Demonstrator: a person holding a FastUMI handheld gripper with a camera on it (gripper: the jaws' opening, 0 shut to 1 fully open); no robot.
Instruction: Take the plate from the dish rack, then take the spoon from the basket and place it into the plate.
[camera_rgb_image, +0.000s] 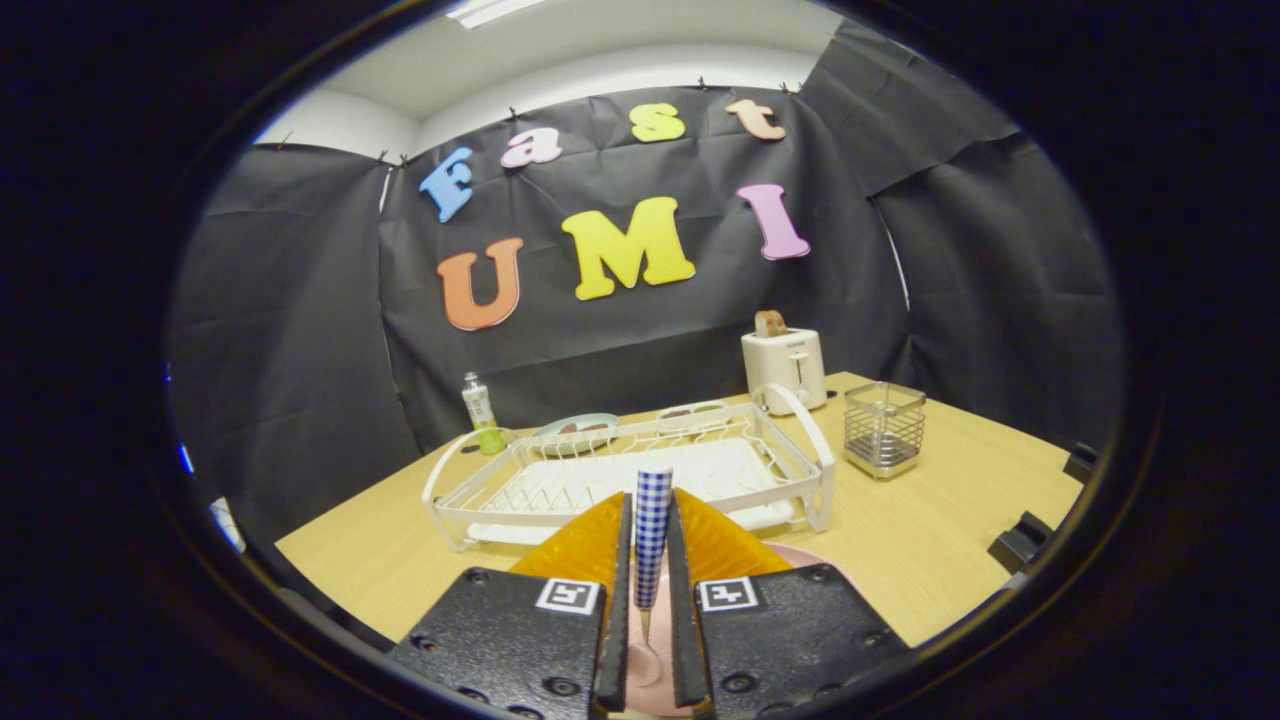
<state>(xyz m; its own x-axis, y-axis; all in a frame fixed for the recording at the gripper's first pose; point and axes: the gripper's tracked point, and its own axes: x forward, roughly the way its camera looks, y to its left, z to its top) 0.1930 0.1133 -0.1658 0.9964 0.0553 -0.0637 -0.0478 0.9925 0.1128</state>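
Wooden table (930, 540): claw (650, 560) pinches the upright spoon (652, 530) over the plate (800, 556).

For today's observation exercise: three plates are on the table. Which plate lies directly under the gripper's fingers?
The pink plate, directly beneath the gripper, whose fingers clamp the checked-handled spoon above it. The other two plates lie beyond the dish rack, by the wall.

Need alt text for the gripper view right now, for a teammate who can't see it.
The gripper is shut on a spoon by its checked handle, bowl end down over a pink plate. Beyond stand a white dish rack, wire basket and toaster on the wooden table.
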